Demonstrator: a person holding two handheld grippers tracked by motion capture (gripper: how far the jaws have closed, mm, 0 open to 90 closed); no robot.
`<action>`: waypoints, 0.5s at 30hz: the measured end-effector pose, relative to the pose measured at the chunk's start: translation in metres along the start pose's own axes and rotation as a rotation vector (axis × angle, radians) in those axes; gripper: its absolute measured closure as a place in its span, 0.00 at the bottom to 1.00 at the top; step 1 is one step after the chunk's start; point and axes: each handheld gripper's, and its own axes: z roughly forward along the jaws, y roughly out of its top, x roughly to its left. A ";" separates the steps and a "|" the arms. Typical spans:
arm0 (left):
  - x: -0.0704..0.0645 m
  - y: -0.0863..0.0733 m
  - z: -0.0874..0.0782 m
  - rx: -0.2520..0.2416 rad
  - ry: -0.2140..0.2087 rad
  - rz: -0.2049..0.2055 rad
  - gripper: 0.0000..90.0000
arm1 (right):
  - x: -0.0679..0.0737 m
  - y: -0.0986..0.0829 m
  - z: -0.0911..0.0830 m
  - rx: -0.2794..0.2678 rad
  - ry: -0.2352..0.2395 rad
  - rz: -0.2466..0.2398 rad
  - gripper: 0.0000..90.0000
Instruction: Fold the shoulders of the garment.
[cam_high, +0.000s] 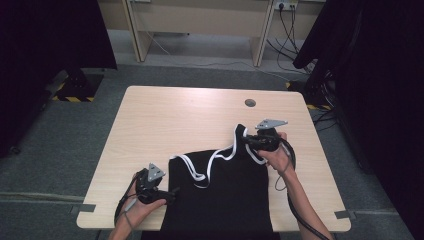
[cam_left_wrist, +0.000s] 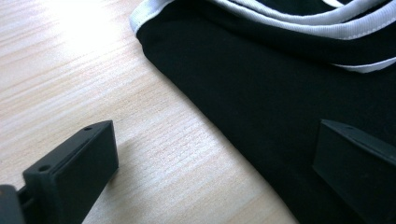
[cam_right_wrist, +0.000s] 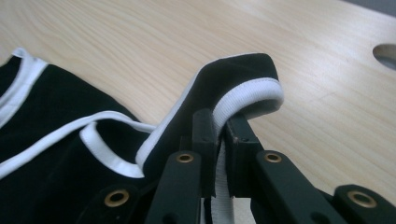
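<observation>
A black garment (cam_high: 225, 190) with white trim lies on the near half of the wooden table (cam_high: 170, 120) and hangs over its front edge. My right gripper (cam_high: 248, 139) is shut on the garment's white-edged strap (cam_right_wrist: 247, 95), lifting it a little off the table at the far right corner. My left gripper (cam_high: 172, 196) is open at the garment's (cam_left_wrist: 280, 107) left edge, with one jaw over bare wood and the other over black cloth. White trim (cam_left_wrist: 299, 21) runs along the top of the left gripper view.
A round cable hole (cam_high: 250, 103) sits in the table's far right part, seen also as the cable hole (cam_right_wrist: 385, 53). The far half of the table is bare wood. Black curtains stand left and right, and a wooden desk stands behind.
</observation>
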 end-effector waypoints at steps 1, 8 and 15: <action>0.000 0.000 0.000 0.000 0.000 0.000 0.00 | 0.003 -0.001 -0.003 -0.007 0.004 -0.001 0.94; 0.000 0.000 0.000 0.000 0.000 0.000 0.00 | 0.024 -0.020 -0.017 -0.034 0.024 -0.048 0.94; 0.000 0.000 0.000 0.000 0.001 -0.001 0.00 | 0.039 -0.038 -0.023 -0.040 0.016 -0.072 0.93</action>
